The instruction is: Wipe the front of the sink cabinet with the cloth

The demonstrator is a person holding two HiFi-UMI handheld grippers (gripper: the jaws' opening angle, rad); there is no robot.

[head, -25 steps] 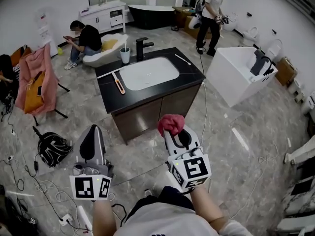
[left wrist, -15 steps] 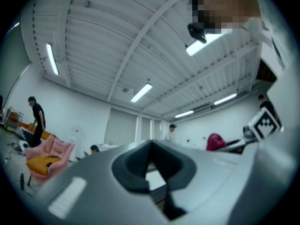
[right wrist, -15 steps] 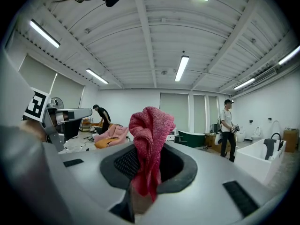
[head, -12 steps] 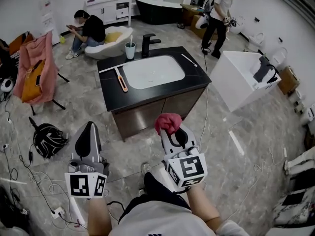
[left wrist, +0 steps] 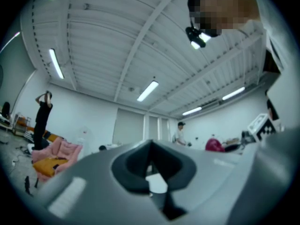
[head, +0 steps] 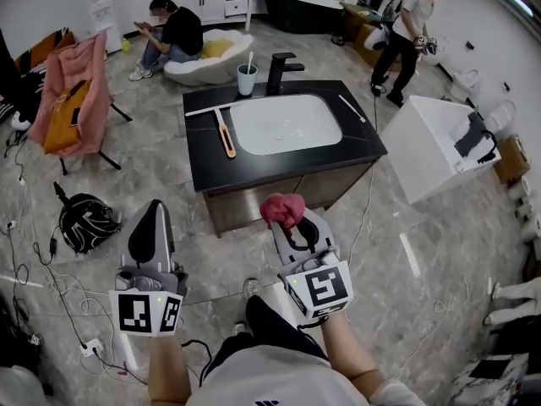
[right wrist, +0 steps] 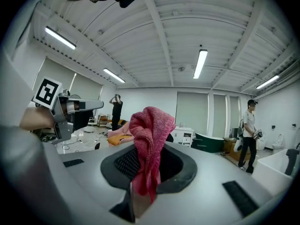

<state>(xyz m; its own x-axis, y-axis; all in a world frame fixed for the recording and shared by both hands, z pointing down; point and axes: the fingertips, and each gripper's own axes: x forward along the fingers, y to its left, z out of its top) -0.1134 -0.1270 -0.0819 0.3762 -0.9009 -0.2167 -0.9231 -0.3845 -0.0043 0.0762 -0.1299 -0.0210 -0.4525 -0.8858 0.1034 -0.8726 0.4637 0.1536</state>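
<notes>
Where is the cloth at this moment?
In the head view the pink cloth sits low centre, clamped in the right hand-held gripper, just below the sink cabinet front. The right gripper view shows it bunched between the jaws.

Cloth [head: 284, 210] covers part of the cabinet front [head: 243, 205].

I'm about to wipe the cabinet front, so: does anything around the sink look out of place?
Nothing spilled or damaged shows. An orange-handled tool lies loose on the counter left of the basin, and cables sprawl over the floor at the left.
</notes>
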